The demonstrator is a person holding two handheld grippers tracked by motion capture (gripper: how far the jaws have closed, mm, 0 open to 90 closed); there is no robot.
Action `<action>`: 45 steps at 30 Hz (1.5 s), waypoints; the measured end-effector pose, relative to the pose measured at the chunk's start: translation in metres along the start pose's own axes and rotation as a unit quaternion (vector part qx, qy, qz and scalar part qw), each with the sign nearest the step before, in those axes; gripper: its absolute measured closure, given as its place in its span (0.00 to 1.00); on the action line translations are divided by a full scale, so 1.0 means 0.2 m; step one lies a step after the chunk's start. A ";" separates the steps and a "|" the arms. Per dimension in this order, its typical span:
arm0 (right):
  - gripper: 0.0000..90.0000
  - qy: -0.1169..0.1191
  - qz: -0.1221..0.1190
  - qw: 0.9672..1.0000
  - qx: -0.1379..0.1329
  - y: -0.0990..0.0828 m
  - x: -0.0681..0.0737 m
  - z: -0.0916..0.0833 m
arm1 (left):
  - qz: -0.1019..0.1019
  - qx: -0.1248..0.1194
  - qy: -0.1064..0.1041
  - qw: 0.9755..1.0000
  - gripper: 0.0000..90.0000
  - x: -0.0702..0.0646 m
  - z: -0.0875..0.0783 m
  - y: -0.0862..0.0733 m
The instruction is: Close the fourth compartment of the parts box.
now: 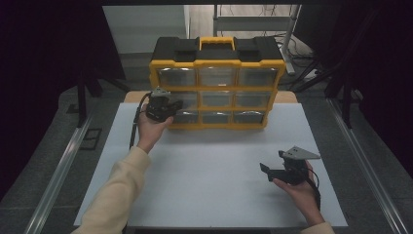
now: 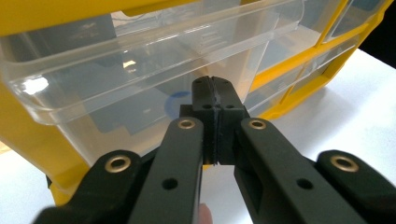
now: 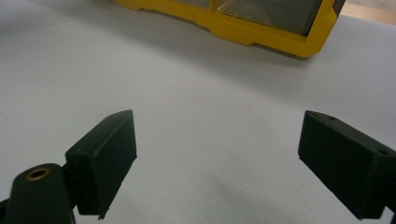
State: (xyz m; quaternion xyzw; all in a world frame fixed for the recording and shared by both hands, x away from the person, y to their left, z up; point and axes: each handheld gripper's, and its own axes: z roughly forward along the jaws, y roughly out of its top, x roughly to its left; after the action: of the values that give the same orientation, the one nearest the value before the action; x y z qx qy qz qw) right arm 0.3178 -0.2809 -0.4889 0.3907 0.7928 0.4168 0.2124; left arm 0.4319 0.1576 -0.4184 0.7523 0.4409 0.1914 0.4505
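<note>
A yellow organiser cabinet (image 1: 217, 87) with a black top and a yellow carry handle (image 1: 216, 43) is seen standing upright at the far edge of the white table (image 1: 214, 165), its clear drawers facing the person. The left gripper (image 1: 176, 105) is held at the cabinet's lower left corner, in front of the bottom-left clear drawer (image 2: 140, 79). In the left gripper view its black fingers (image 2: 212, 100) are pressed together, pad against pad, with nothing seen between them; the tips are placed right at the drawer's clear front, though contact cannot be confirmed. A blue ring-shaped mark (image 2: 176, 100) is glimpsed through the plastic behind the tips.

The right gripper (image 1: 272, 163) is held low over the near right part of the table, well apart from the cabinet. Its fingers (image 3: 105, 154) are spread wide, bare table being seen between them, and the cabinet's yellow base (image 3: 243, 25) is shown farther off.

Metal rails (image 1: 58, 175) are set along both sides of the table, and a metal rack (image 1: 253, 22) is seen behind the cabinet.
</note>
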 end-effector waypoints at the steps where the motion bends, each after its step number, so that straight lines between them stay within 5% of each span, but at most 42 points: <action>1: 0.13 0.000 0.000 1.000 0.000 0.00 0.00 0.00 | 0.000 0.001 0.000 1.000 1.00 0.00 0.00 0.00; 23: 0.13 0.000 0.002 1.000 0.000 0.00 0.00 0.00 | -0.007 0.000 0.012 1.000 1.00 0.02 0.06 0.03; 34: 0.13 -0.005 0.008 1.000 0.001 -0.01 -0.01 0.00 | 0.032 -0.007 -0.029 0.999 1.00 -0.03 -0.05 -0.01; 45: 0.13 -0.004 0.015 1.000 0.001 -0.02 -0.03 -0.02 | 0.029 -0.020 -0.071 0.997 0.97 -0.07 -0.17 -0.14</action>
State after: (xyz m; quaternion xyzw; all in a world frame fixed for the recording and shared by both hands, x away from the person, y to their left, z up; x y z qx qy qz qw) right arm 0.3168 -0.2879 -0.4909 0.4043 0.7867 0.4171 0.2090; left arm 0.3876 0.1685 -0.4235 0.7673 0.3821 0.1589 0.4899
